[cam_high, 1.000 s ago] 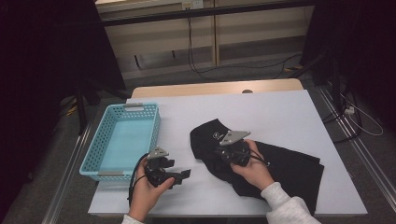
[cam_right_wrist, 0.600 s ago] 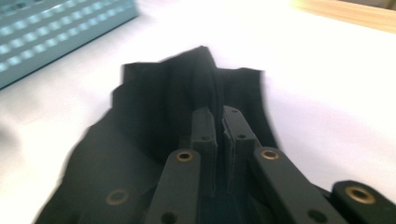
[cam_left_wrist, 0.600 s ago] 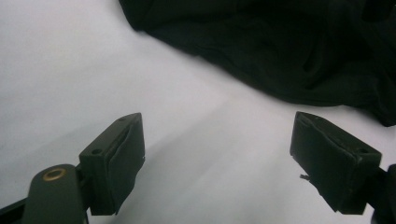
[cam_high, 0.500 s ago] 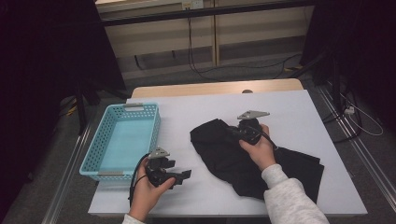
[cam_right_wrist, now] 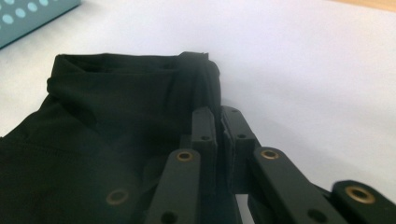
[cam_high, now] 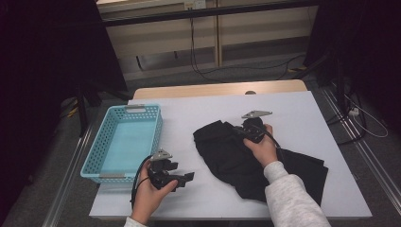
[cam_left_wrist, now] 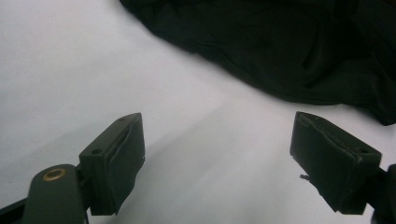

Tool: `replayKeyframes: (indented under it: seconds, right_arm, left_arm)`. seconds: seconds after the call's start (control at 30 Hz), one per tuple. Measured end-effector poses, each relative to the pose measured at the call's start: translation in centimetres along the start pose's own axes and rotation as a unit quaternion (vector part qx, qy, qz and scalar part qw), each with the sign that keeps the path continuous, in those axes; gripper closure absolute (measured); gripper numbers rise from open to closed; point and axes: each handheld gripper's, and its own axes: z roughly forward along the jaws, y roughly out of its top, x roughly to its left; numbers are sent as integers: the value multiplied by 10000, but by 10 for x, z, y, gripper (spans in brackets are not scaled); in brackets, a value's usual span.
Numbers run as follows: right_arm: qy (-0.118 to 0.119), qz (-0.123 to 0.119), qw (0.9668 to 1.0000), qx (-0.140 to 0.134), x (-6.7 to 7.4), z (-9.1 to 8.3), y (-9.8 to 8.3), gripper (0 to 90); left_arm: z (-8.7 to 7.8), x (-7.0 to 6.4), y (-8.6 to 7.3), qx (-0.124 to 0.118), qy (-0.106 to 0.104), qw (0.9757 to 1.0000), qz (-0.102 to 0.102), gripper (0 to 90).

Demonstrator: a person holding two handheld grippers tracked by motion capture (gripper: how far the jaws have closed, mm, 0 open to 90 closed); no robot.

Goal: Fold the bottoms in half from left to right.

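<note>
Right gripper clamped tight on a fold of the black cloth, jaws pressed together with fabric pinched between them at the cloth's far edge. Left gripper spread wide, nothing between the jaws, just bare white table beneath and the cloth's dark edge lying beyond the tips. From above: right gripper at the top of the cloth, hand wrapped around it, pale grey sleeve trailing back toward the near edge. Left gripper near the front of the table, held in the left hand, just beside the basket, apart from the cloth. Cloth sprawled across the middle-right of the white tabletop, rumpled, spreading toward the near right corner. Light-blue basket at the left edge, empty. Wooden strip along the far side of the table. Beyond that, pale wall panels, cables dangling to a grey floor, dark curtains either side.
</note>
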Motion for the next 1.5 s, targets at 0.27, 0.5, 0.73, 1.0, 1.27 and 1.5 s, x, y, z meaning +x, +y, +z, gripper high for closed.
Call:
replayKeyframes:
  seconds: [0.27, 0.5, 0.73, 1.0, 1.27, 1.5]
  right_arm:
    - [366, -245, 9990, -32, 15, 12, 18, 867]
    - [89, -319, 9994, 57, 20, 14, 26, 575]
    - [-52, -152, 9997, -157, 5, -32, 20, 410]
    - [272, -305, 9991, -72, 17, -78, -14, 335]
    - [211, -468, 9987, -38, 27, -110, -50, 286]
    - [-10, -332, 9994, 24, 18, -129, -74, 267]
  left_arm:
    - [3, -1, 1, 31, -36, 10000, -5, 178]
    - [3, -1, 2, 20, -45, 10000, 37, 178]
    - [5, 0, 6, 30, -25, 10000, 64, 178]
    - [10, 1, 17, -20, 1, 9999, 115, 200]
    - [20, 3, 28, 3, -10, 9995, 319, 295]
    - [34, 4, 45, -32, 187, 9969, 770, 366]
